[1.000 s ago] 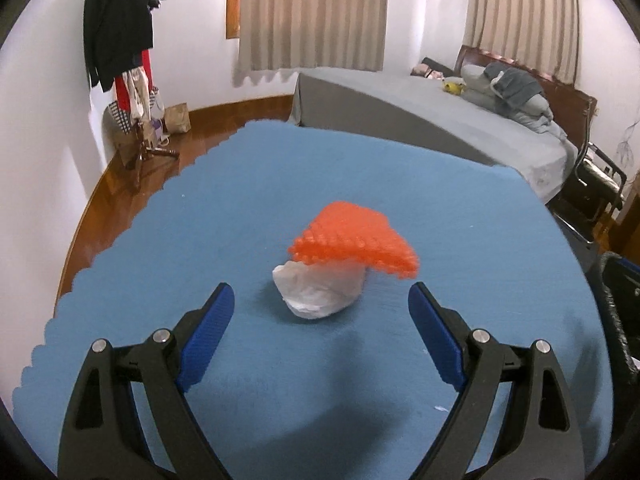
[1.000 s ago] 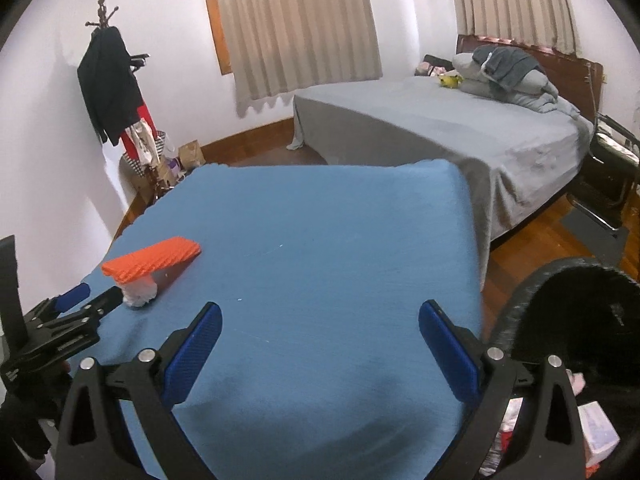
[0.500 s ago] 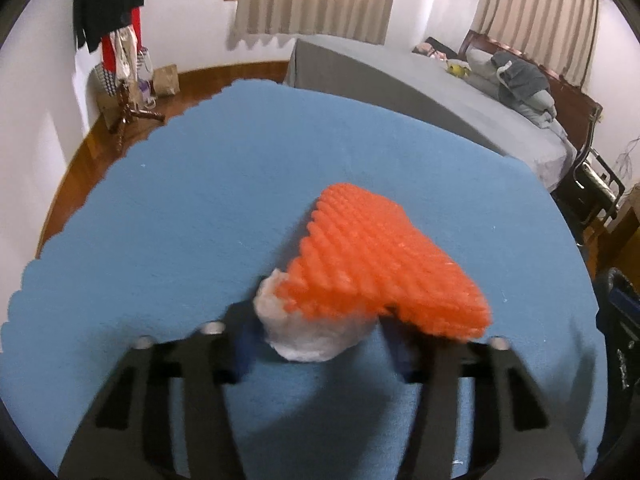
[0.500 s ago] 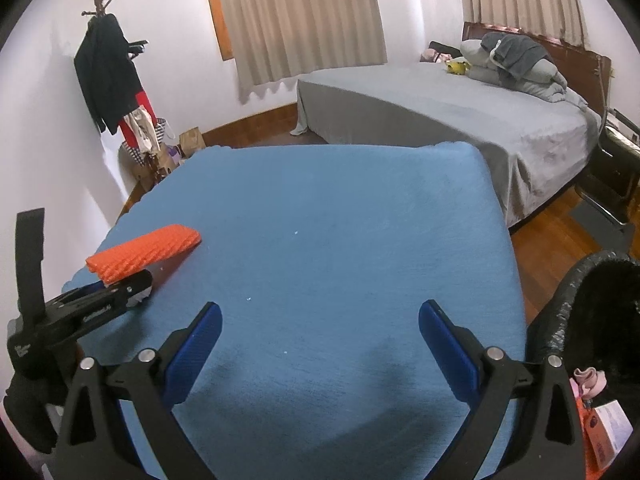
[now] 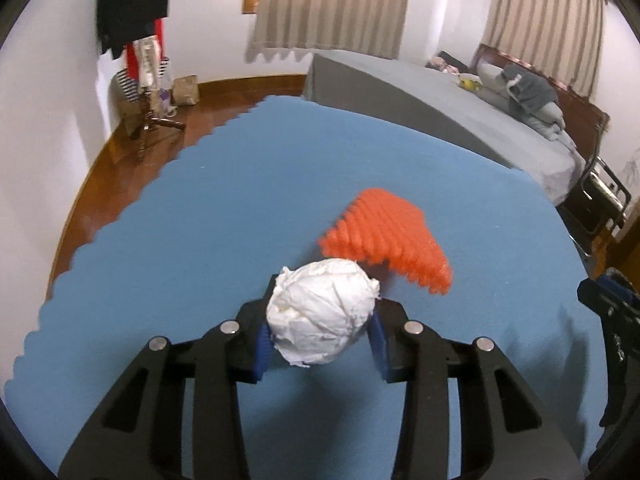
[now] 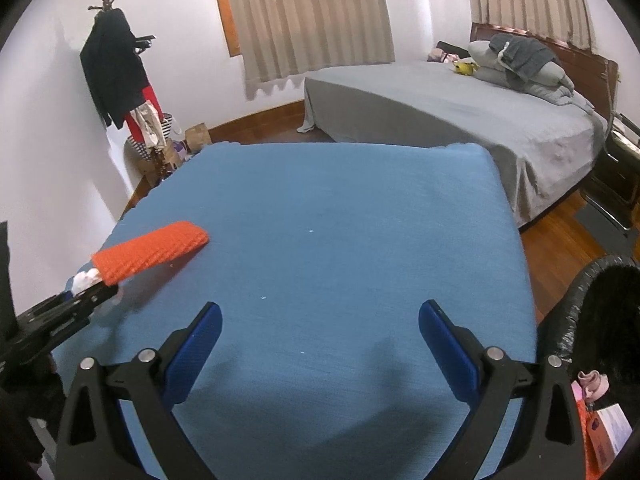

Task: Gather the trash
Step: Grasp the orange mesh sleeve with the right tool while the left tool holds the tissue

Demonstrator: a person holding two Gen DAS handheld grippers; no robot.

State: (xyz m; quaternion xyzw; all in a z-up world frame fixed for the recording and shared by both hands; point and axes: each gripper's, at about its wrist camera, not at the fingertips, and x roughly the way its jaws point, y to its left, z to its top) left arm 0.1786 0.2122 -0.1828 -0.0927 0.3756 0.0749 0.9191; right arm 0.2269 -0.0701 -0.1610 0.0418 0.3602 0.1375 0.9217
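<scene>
The left gripper (image 5: pixel 320 334) jaws are closing on a crumpled white paper ball (image 5: pixel 320 312) above the blue padded tabletop (image 5: pixel 200 220). Squeeze firmly before carrying it to the black-lined bin (image 6: pixel 600 308); the right gripper (image 6: pixel 320 344) jaws stand spread, empty.

Both tools are matte black plastic. The left gripper (image 5: pixel 320 340) has two forked arms with long triangular cut-outs, a round silver screw head at each joint, and ribbed blue pads on the inner faces of its fingers. The right gripper (image 6: pixel 320 340) is built the same: black webbed arms, silver screws behind the fingers, long ribbed blue pads (image 6: pixel 448 350) facing inward
</scene>
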